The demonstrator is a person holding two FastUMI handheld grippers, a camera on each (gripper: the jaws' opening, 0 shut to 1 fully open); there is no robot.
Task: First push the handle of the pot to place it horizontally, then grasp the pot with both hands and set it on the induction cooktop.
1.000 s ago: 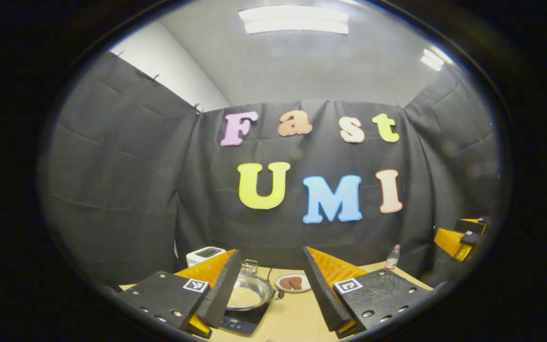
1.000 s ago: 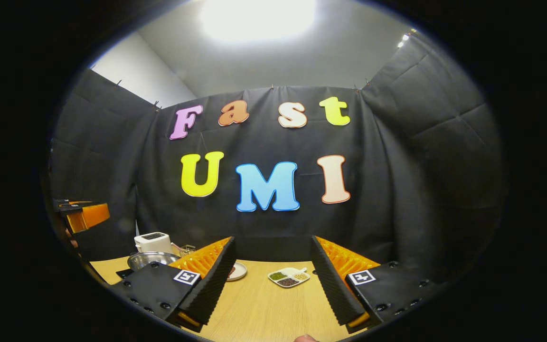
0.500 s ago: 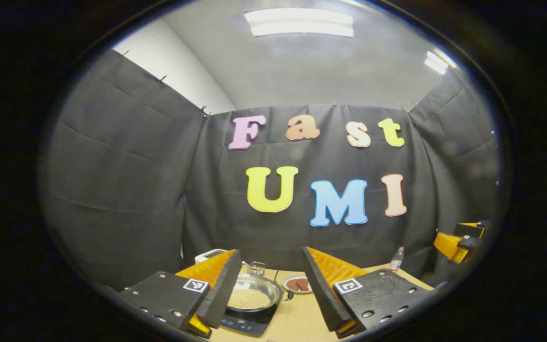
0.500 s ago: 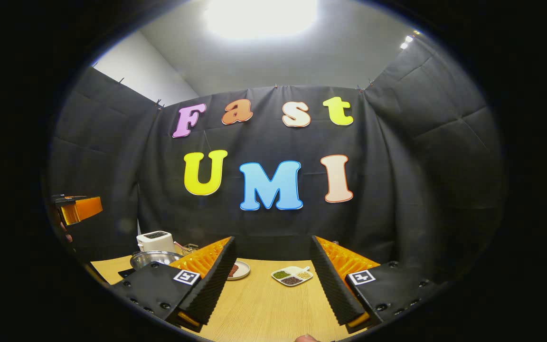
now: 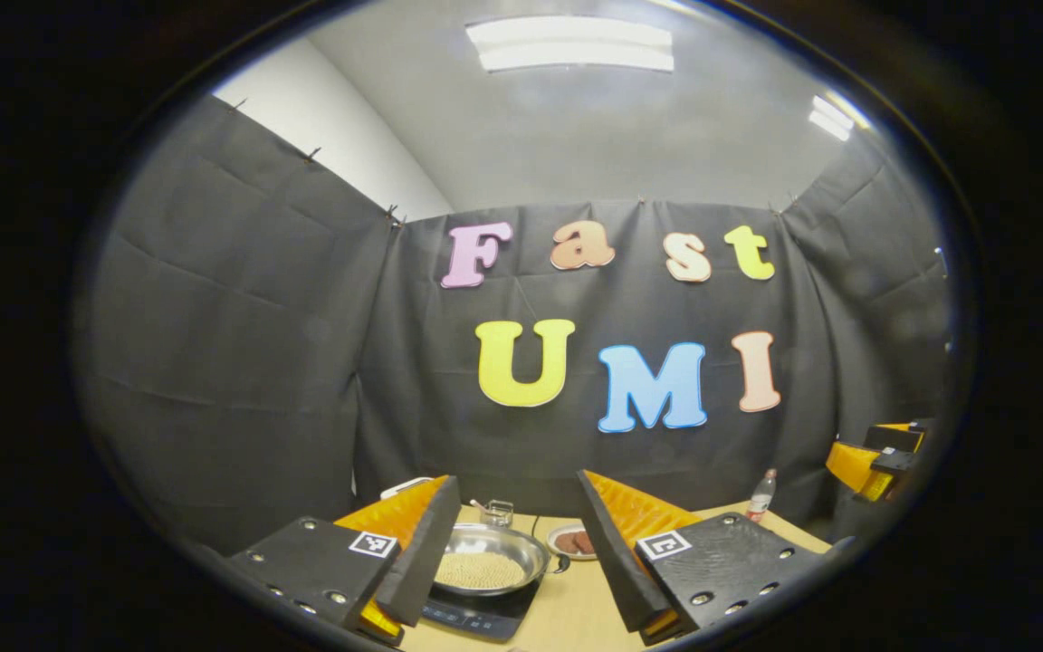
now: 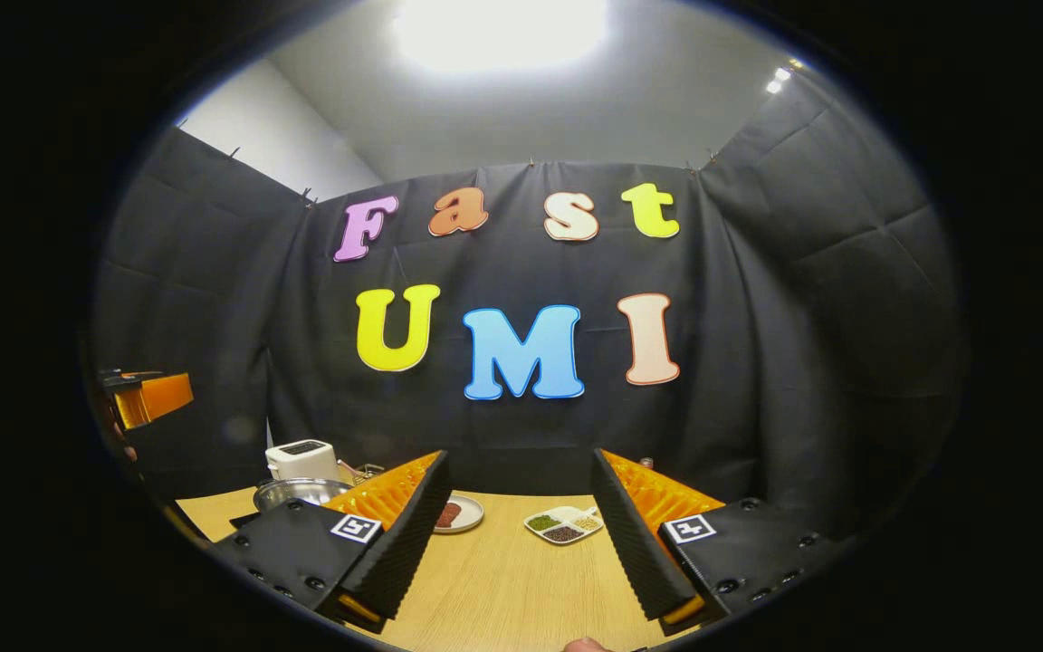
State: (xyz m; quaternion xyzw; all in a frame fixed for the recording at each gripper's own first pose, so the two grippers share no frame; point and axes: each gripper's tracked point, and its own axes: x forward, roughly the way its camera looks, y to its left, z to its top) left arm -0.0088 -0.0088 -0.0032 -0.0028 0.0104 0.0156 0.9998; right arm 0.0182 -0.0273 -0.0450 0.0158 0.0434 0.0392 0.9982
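Holding both claws spread wide and empty above the table, I see the pot of beans sitting on the induction cooktop at 6 o'clock between my left gripper fingers; my right gripper hangs apart.

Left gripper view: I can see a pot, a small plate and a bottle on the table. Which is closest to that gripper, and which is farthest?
1. The pot, between the left gripper's open fingers, sitting on the cooktop.
2. The small plate, just behind, toward the right finger.
3. The bottle, far right, near the back wall.
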